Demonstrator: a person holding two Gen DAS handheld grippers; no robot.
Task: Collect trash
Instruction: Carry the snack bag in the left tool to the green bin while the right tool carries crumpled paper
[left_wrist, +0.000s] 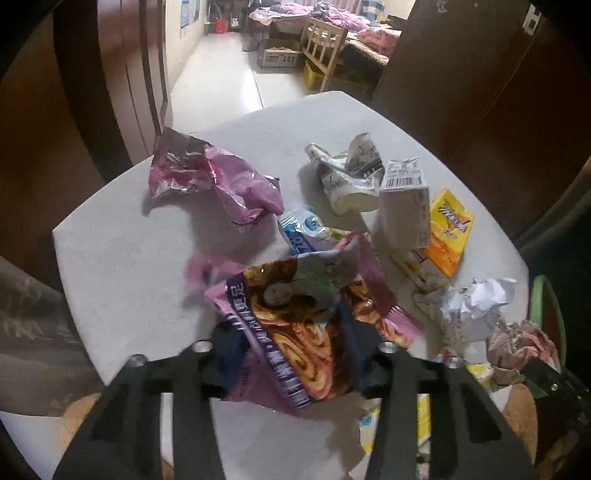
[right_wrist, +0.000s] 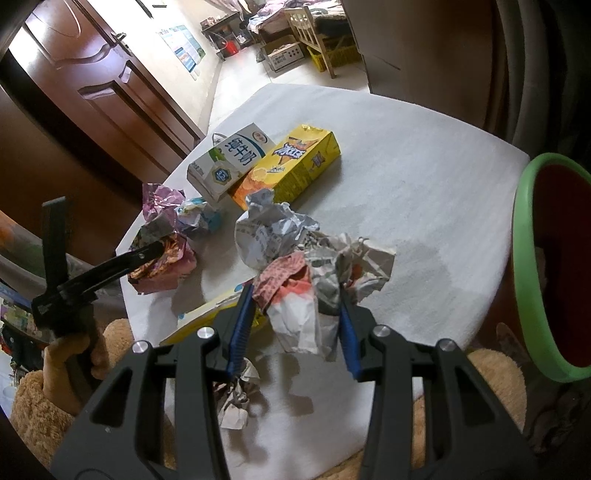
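1. Now both grippers carry trash above the white table (right_wrist: 424, 177). The left gripper (left_wrist: 291, 354) is closed on a purple noodle wrapper (left_wrist: 295, 314). The right gripper (right_wrist: 295, 317) is closed on a crumpled paper wad (right_wrist: 325, 273), pinched between its blue pads (right_wrist: 240, 332).

2. The relation that matters is the green-rimmed bin (right_wrist: 524, 258). It stands at the right edge of the table, to the right of the right gripper's fingers and near them. The left gripper is farther from it, with the table between, so I judge the right one should drop first.

3. The paper wad hangs lifted over the near part of the table. Its long axis runs roughly across the fingers, and a white tail points down toward the near edge.

4. The noodle wrapper rises from the left fingers toward the far edge, with its long axis about along the fingers, and its torn top points away.

5. More trash lies on the table: a milk carton (right_wrist: 229, 162) touching a yellow drink carton (right_wrist: 295, 162) toward the far left side, a pink foil bag (left_wrist: 214, 181) and a crushed paper cup (left_wrist: 347, 173).
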